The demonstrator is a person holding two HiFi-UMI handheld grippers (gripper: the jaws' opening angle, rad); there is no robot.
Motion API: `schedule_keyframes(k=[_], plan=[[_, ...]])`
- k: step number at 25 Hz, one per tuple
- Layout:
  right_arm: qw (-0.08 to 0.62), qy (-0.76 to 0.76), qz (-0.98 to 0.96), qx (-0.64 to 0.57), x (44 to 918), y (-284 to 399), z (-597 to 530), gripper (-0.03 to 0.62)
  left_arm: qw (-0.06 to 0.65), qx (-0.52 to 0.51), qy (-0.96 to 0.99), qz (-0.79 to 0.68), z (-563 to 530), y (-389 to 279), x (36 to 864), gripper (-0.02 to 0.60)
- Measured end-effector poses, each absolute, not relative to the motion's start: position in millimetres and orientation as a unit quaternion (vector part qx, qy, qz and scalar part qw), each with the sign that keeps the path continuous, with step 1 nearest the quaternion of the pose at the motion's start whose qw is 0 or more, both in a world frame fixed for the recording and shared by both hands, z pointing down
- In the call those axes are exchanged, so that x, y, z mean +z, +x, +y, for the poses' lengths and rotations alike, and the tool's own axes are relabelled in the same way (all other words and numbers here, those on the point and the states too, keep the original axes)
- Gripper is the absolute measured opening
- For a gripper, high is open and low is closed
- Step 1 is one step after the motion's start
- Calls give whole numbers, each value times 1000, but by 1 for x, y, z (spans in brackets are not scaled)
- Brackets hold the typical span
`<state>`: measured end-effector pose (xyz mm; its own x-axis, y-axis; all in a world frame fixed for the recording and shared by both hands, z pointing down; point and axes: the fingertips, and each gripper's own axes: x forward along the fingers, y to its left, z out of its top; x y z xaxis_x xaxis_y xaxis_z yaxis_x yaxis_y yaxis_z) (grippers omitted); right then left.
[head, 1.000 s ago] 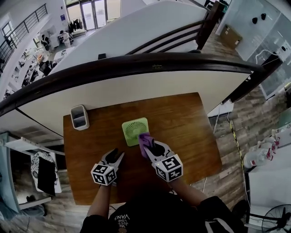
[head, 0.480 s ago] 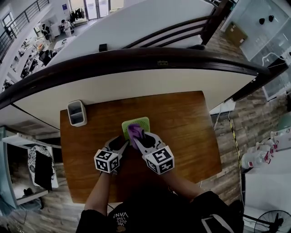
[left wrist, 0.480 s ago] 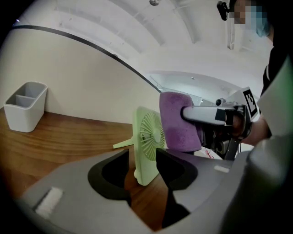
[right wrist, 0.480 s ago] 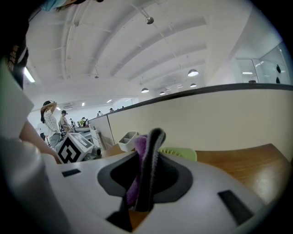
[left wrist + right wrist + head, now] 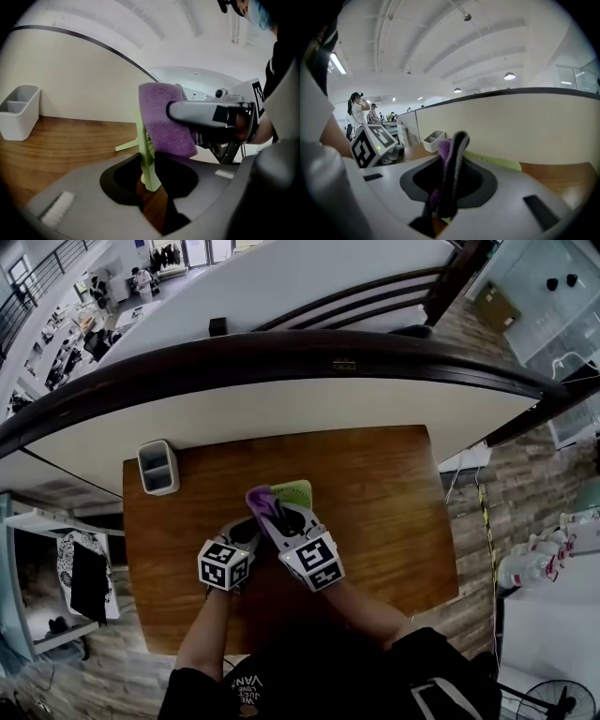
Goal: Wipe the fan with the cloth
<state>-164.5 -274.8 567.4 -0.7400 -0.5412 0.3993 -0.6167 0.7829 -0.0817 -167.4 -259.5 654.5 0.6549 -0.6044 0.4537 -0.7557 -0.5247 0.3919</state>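
The small green fan stands on the wooden table, mostly hidden by the grippers in the head view. My left gripper reaches it from the near left. In the left gripper view the fan's thin edge fills the gap of the left gripper, whose jaws are closing on it. My right gripper is shut on the purple cloth and holds it against the fan's face. The cloth hangs just right of the fan's edge. The right gripper pinches the cloth above the fan.
A grey two-slot organiser stands at the table's far left corner. A curved white partition with a dark rail runs right behind the table. People stand far off in the hall.
Both grippers moved up and left onto the fan. The cloth slid from the fan's near right corner across to its left side. The left gripper's jaws came round the fan's edge.
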Motion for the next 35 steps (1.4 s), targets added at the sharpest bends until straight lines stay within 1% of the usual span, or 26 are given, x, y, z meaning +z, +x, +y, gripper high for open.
schedule_keyframes(k=[6, 17, 23, 27, 30, 35], plan=[[177, 325, -922, 116, 568, -149, -282, 94, 292, 129, 862, -395, -261, -168, 656, 98], [181, 418, -878, 145, 572, -66, -300, 92, 288, 134, 862, -395, -261, -168, 656, 98], [190, 445, -862, 153, 576, -47, -302, 92, 289, 134, 861, -397, -262, -169, 657, 100], [186, 431, -871, 147, 571, -58, -290, 92, 282, 140, 858, -406, -262, -169, 656, 103], [186, 388, -891, 143, 571, -87, -273, 93, 281, 137, 851, -423, -259, -176, 653, 103], [202, 320, -917, 127, 581, -137, -249, 92, 299, 122, 834, -448, -242, -190, 650, 103]])
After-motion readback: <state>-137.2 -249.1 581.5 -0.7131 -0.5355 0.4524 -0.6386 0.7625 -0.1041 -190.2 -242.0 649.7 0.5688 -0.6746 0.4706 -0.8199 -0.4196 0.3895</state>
